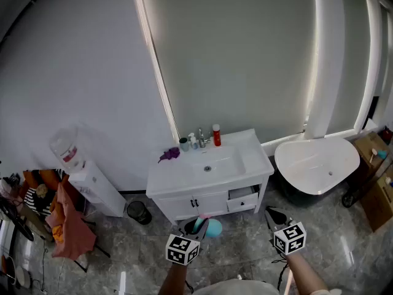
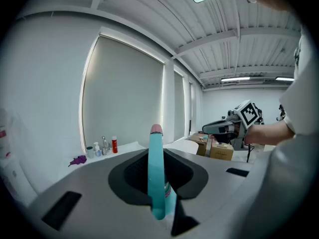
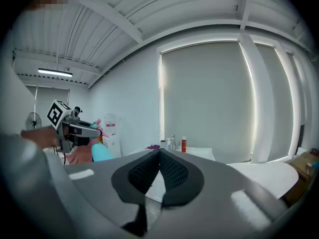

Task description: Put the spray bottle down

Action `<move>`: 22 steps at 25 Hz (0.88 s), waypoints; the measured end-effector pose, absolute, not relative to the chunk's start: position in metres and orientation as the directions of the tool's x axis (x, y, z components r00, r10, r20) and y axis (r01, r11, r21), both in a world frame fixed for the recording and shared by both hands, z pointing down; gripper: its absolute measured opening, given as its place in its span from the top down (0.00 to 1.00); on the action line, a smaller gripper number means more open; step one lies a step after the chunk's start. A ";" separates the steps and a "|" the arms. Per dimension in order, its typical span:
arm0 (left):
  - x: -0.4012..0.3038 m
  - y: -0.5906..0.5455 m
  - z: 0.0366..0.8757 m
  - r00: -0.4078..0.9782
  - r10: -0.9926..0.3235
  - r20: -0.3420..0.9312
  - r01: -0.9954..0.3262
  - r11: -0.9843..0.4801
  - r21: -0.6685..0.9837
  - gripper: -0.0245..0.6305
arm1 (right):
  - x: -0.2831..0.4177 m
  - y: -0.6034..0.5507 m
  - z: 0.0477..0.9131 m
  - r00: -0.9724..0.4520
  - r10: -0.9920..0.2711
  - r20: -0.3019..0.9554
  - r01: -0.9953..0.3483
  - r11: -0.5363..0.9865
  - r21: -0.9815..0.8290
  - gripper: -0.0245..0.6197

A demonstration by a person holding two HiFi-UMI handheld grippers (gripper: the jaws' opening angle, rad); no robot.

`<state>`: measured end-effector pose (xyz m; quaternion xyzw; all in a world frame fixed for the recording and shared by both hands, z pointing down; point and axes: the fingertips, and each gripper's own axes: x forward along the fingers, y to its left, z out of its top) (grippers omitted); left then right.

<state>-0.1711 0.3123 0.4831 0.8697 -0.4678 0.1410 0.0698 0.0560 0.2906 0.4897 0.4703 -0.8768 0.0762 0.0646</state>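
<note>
A teal spray bottle [image 1: 212, 228] with a pink head is clamped between the jaws of my left gripper [image 1: 198, 225], low in the head view in front of the white vanity [image 1: 249, 163]. In the left gripper view the bottle [image 2: 156, 178] stands upright in the jaws, pink tip up, with the left gripper [image 2: 157, 156] shut on it. My right gripper [image 1: 274, 216] hovers to the right of it, shut and empty; its jaws [image 3: 160, 152] meet with nothing between them. From the right gripper view the bottle [image 3: 102, 153] shows at the left.
On the vanity stand a red bottle [image 1: 216, 135], a faucet [image 1: 201, 139], a cup [image 1: 183, 144] and a purple thing [image 1: 170, 155]. One drawer [image 1: 242, 199] is pulled out. A white bathtub [image 1: 316, 161] is at the right, a water dispenser [image 1: 92, 186] and bin [image 1: 138, 212] at the left.
</note>
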 end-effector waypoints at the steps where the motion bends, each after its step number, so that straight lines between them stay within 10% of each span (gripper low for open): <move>1: -0.172 0.312 0.483 0.523 -0.794 0.311 -0.833 -0.553 -0.010 0.87 | 0.055 0.290 0.489 -0.549 -0.815 0.185 -0.835 0.546 -0.072 0.95; 22: -0.140 0.305 0.497 0.498 -0.799 0.338 -0.849 -0.528 0.003 0.87 | 0.097 0.276 0.499 -0.545 -0.821 0.172 -0.839 0.531 -0.121 0.95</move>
